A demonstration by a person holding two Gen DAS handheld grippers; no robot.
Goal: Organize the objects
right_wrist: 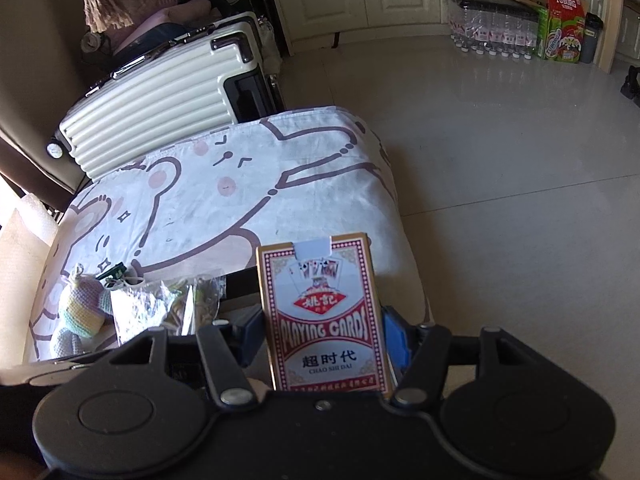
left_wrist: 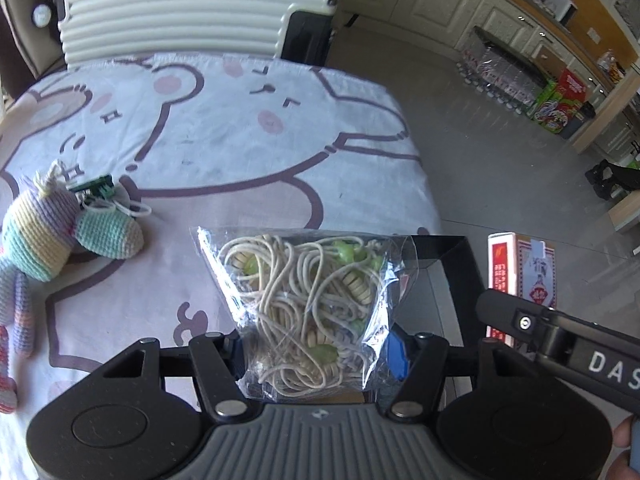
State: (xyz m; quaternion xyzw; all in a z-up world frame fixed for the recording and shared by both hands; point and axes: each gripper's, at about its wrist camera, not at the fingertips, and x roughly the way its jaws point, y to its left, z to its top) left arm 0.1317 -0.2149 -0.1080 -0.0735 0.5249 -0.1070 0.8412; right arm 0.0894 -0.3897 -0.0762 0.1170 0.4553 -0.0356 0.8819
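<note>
My left gripper [left_wrist: 320,354] is shut on a clear plastic bag of cream cords and green beads [left_wrist: 308,304], held above the near right part of the cloth-covered table [left_wrist: 240,128]. That bag also shows at the left of the right wrist view, bag [right_wrist: 168,308]. My right gripper [right_wrist: 326,344] is shut on a red and white playing-card box [right_wrist: 324,312], upright between its blue pads. The card box [left_wrist: 520,272] and the right gripper's black arm appear at the right of the left wrist view. A black frame [left_wrist: 444,256] lies under both loads.
A pastel crochet toy [left_wrist: 44,236] lies at the table's left, with a small green item and white cord [left_wrist: 102,192] beside it. A cream ribbed suitcase [left_wrist: 180,12] stands behind the table. Bottled water packs [right_wrist: 492,28] and a carton [right_wrist: 564,28] sit on the tiled floor by the cabinets.
</note>
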